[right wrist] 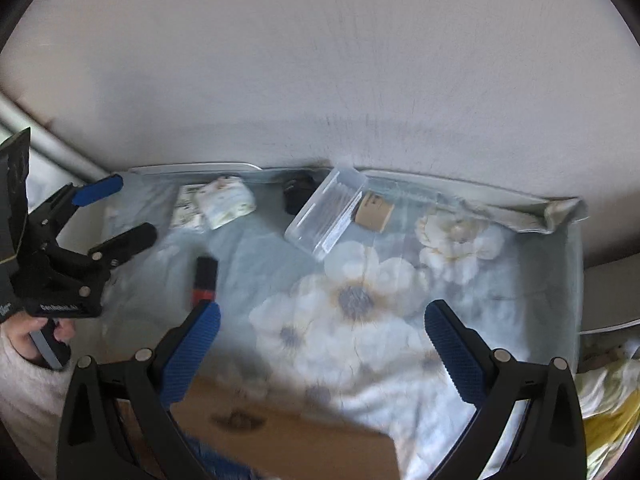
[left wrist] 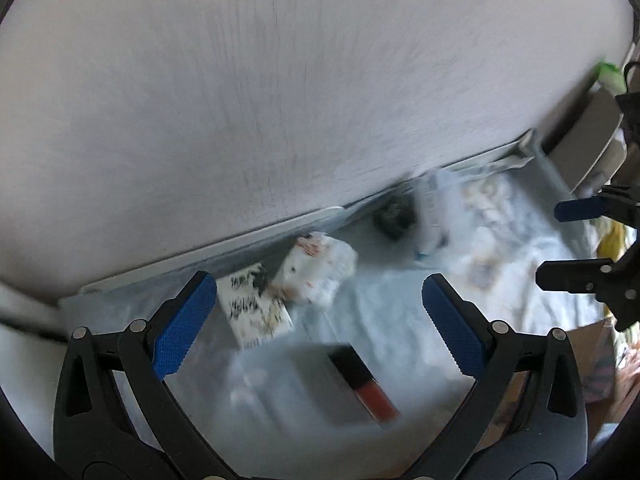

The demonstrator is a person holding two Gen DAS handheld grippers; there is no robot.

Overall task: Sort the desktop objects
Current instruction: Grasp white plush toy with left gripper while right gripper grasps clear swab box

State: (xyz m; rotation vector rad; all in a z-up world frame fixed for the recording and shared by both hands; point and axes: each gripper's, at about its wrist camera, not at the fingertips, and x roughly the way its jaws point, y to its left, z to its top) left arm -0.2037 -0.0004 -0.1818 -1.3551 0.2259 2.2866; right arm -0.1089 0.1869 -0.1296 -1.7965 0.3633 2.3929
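Two grippers, left gripper [left wrist: 320, 324] and right gripper [right wrist: 322, 350], hover spread apart above the worktop's floral cloth [right wrist: 360, 300] (grey wall behind); clear box [right wrist: 326, 212], packets [right wrist: 226, 202] and marker [right wrist: 205, 280] line its far edge.

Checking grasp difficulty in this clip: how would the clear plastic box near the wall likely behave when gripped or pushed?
The clear plastic box looks thin-walled, so it probably flexes under squeeze. Its glossy sides may slip. It appears light, so a push would likely slide it across the floral cloth.
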